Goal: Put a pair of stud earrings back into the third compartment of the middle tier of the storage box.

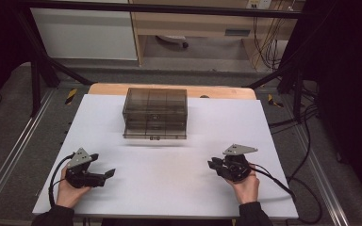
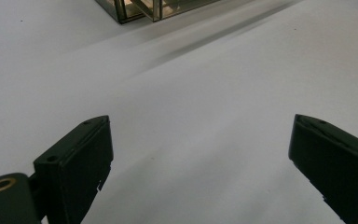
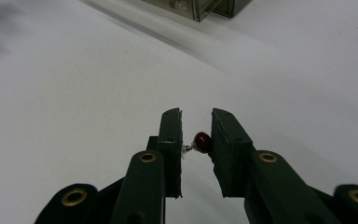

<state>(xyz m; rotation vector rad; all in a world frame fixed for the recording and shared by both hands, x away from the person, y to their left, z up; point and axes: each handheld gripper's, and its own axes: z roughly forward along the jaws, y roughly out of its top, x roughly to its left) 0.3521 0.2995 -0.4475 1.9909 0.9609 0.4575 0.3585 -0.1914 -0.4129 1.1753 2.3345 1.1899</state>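
While we hold both tools low over the white tabletop (image 1: 169, 160), the right tongs (image 3: 196, 122) grip a small dark red bead (image 3: 202, 142) with a tiny silvery fitting on one side; it sits between the nearly closed jaws, pinched at their inner faces. Our left tongs (image 2: 200, 140) stand wide apart and released, grasping nothing, at about 8 o'clock on the tabletop. At 12 o'clock rests a smoky translucent drawer box (image 1: 155, 114), well apart from both.
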